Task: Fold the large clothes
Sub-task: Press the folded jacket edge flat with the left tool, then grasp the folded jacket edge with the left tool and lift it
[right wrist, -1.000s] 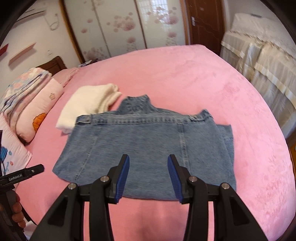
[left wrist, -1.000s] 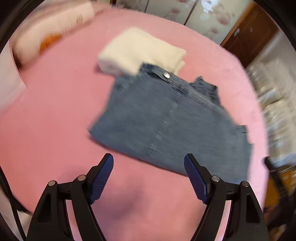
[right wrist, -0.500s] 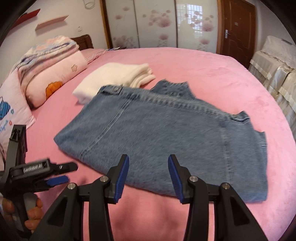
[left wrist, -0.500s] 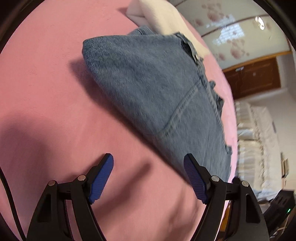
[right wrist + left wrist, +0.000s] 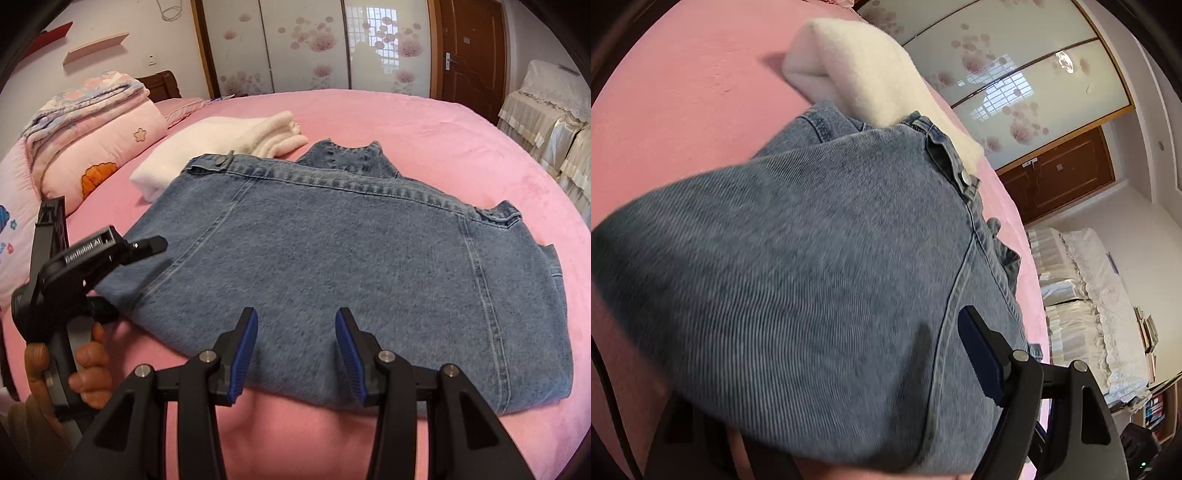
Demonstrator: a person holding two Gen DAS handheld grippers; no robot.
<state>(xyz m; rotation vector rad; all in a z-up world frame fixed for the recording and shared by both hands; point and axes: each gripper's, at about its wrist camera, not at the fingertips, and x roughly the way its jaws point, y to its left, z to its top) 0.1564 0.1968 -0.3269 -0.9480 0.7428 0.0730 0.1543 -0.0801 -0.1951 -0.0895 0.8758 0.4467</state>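
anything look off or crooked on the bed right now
Mostly tidy. The denim jacket lies flat but its top left corner overlaps the folded white sweater, and its collar pokes out past the folded edge. No spills or damage show.

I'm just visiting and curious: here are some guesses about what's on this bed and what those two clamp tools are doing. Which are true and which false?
1. The denim garment lies on a pink bed. True.
2. A folded cream-white garment lies beyond the denim. True.
3. The right gripper is clamped shut on the denim. False: its jaws stand apart over the near hem.
4. The denim hangs in the air. False: it lies flat on the bed.
5. The left gripper is at the denim's left corner. True.
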